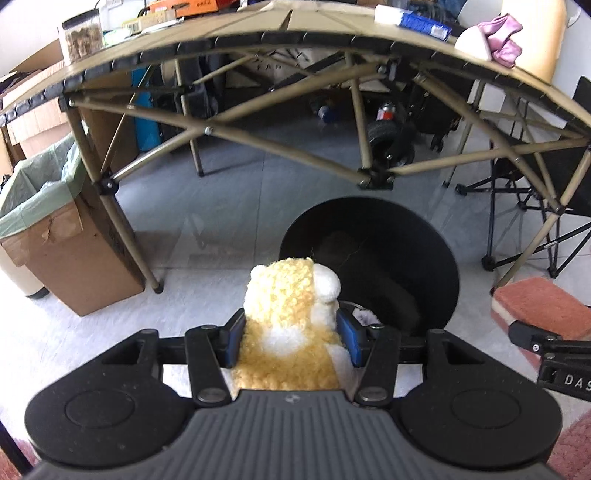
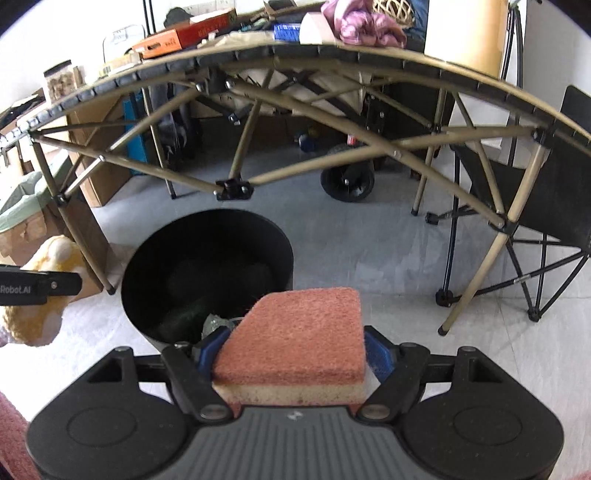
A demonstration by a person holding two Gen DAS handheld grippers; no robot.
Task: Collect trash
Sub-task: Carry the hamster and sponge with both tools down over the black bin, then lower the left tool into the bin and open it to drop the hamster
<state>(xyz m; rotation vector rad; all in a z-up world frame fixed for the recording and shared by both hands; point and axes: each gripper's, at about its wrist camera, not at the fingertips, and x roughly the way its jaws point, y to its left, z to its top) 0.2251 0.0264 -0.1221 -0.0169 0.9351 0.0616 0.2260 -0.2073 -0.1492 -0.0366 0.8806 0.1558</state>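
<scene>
A lined cardboard box (image 1: pixel 55 236) stands at far left beside the folding table (image 1: pixel 295 40) leg. The left gripper (image 1: pixel 290 341) has its jaws clamped on a yellow-and-white plush toy (image 1: pixel 291 317), held above the near rim of the black bin (image 1: pixel 369 258). The right gripper (image 2: pixel 291 354) grips a red-topped sponge (image 2: pixel 299 332) just right of the bin, above its near edge.

- Bright daylight washes the pale floor (image 1: pixel 92 332) near the fingers almost white.
- Past the fingers, the black bin's (image 2: pixel 207 266) inside stays dark, its contents hard to read.
- Strong fisheye bend curves the bench (image 1: pixel 295 35) edge; corners go black.
- Slight overall softness, blur towards the edges.
</scene>
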